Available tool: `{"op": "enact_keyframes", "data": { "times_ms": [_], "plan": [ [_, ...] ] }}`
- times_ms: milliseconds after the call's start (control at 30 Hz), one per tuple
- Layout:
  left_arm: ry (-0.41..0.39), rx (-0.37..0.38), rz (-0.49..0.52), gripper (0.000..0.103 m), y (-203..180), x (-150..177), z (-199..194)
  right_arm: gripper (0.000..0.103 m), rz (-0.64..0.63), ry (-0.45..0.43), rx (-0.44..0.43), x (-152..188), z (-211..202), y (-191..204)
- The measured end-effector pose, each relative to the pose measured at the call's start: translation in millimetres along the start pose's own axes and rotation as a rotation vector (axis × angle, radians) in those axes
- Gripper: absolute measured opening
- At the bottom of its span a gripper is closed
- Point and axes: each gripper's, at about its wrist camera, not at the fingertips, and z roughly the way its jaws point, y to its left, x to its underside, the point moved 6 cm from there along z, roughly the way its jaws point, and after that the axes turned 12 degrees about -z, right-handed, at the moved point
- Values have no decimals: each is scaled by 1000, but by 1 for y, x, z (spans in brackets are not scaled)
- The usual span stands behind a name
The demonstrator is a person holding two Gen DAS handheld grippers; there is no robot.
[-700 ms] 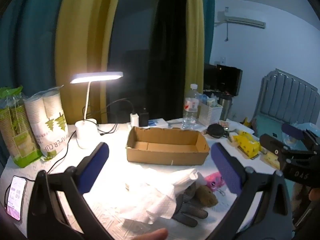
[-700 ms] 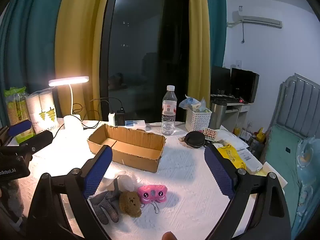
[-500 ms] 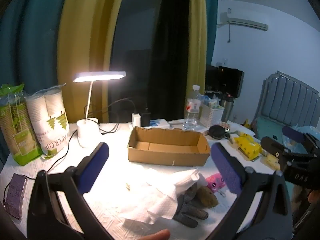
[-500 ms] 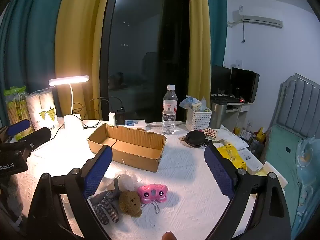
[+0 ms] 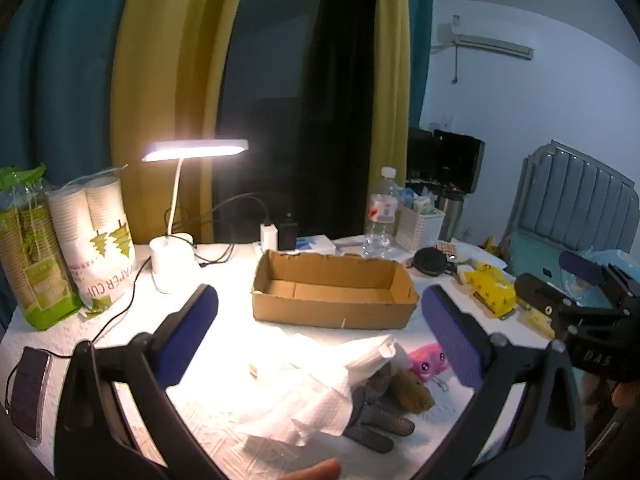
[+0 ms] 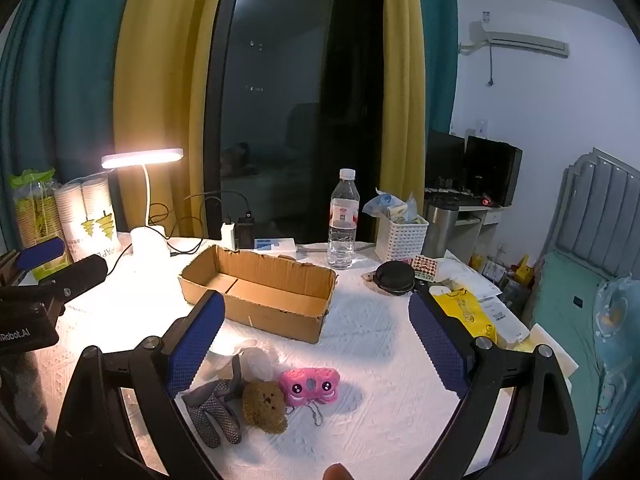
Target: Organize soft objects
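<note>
An open, empty cardboard box (image 5: 334,294) (image 6: 260,292) sits mid-table. In front of it lie a crumpled white tissue (image 5: 320,392) (image 6: 248,356), a grey dotted glove (image 5: 374,420) (image 6: 214,408), a brown plush bear (image 5: 412,390) (image 6: 266,406) and a pink plush toy (image 5: 428,362) (image 6: 310,386). My left gripper (image 5: 320,330) hovers open above the tissue and toys, nothing between its blue pads. My right gripper (image 6: 316,338) also stands open above the toys, holding nothing. Each gripper shows at the edge of the other's view.
A lit desk lamp (image 5: 176,248), paper cup packs (image 5: 96,240), a phone (image 5: 30,388), a water bottle (image 6: 344,224), a white basket (image 6: 402,234), a black round case (image 6: 394,276) and yellow packets (image 6: 466,312) ring the box. A fingertip (image 5: 316,470) shows at the bottom edge.
The left wrist view has shifted slightly, so the box and toys sit a little to the right and higher. The right wrist view is almost unchanged. Both grippers stay open.
</note>
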Motion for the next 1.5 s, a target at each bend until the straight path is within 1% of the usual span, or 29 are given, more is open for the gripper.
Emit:
{"op": "enact_keyframes", "data": {
  "times_ms": [200,267,433,1500],
  "plan": [
    [11,-5,-9,102,3,2,5,95,1,-7,-4,1,-2,2],
    [9,-5,-10,102,4,0,6,95,1,-1,-13,3,6,2],
    [6,-5,-8,102,3,1,6,95,0,2,-16,5,5,0],
    [-7,-16,4,102,3,0,0,95,2,6,-15,2,4,1]
  ]
}}
